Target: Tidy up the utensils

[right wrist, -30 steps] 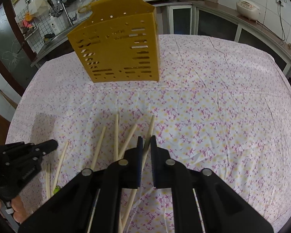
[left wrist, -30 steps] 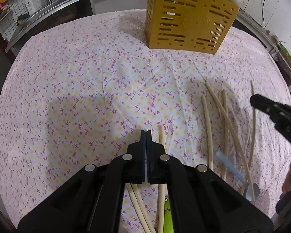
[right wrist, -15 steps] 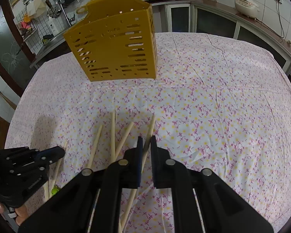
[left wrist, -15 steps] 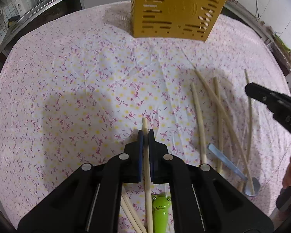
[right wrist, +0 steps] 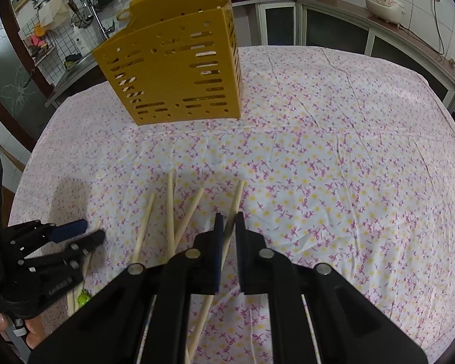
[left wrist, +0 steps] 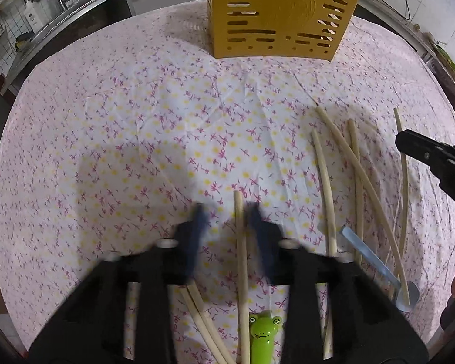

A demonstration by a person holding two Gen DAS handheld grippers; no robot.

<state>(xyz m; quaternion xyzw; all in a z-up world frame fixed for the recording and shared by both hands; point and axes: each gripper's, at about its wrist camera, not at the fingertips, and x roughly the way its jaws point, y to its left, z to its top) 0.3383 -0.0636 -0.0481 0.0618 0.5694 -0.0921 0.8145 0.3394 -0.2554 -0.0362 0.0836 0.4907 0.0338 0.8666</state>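
Two black plastic hand-held grippers: the left gripper [left wrist: 226,212] carries dark blue pads [left wrist: 198,220] on its fingers, with round silver pivot pins behind them on angular black linkage arms. The right gripper [right wrist: 227,227] shows the same build: one blue-faced finger, silver pins [right wrist: 192,253] just back of the fingers, black struts fanning rearward. Pale embossed lettering, unreadable, marks the left unit's side [right wrist: 59,285].

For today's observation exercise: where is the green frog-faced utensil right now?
In the left wrist view, the frog utensil lies at the bottom edge on the tablecloth, right of a chopstick.
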